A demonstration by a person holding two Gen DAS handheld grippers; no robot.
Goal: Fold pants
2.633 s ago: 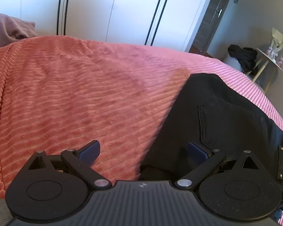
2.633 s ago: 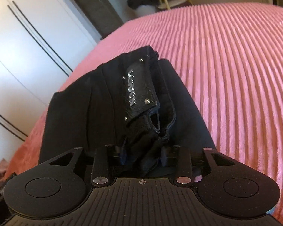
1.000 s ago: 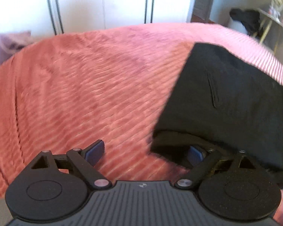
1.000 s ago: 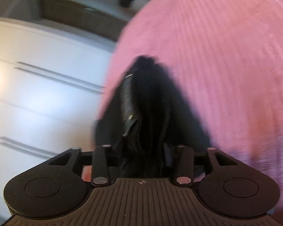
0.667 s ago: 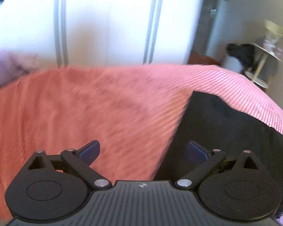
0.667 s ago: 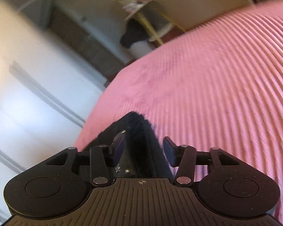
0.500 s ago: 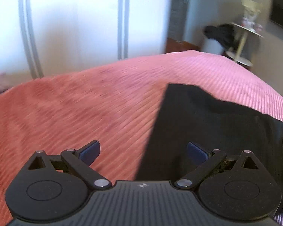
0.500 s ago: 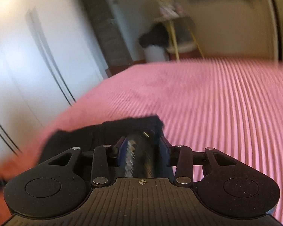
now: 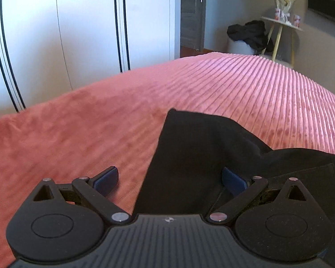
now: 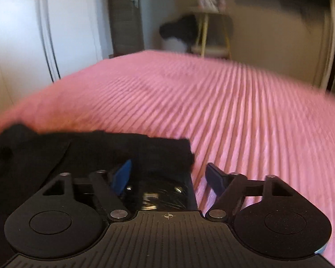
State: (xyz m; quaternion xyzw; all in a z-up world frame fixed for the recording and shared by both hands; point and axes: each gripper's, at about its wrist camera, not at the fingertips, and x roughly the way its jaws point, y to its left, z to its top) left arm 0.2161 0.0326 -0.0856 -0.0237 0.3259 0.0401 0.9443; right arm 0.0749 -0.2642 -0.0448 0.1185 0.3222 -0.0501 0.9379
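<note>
Nearest in the left wrist view, the left tool (image 9: pixel 169 179) stands with its blue pads wide apart and nothing pressed between them. The left pad hangs over bare bedspread, the right pad over black cloth. The pants (image 9: pixel 196 151) lie folded on the bed (image 9: pixel 82 120); their straight left edge runs up from the tool's body to a sharp far corner, and a raised fold crosses to the right.

In the right wrist view, which is blurred, the right tool (image 10: pixel 169 174) has its jaws opening. The waistband part of the pants (image 10: pixel 114 147) lies between and under them, but the pads do not press on it. The left pad sits over black cloth, the right pad over pink cover, just past the pants' right edge (image 10: pixel 191 154).

Beyond the pants, the ribbed pink bedspread spreads wide and bare toward the far and right edges of the bed. Past the bed stand white wardrobe doors (image 9: pixel 84 26), a dark door (image 9: pixel 192 13), and a small round side table (image 9: pixel 281 22) with a dark garment (image 9: pixel 248 32) heaped beside it.
</note>
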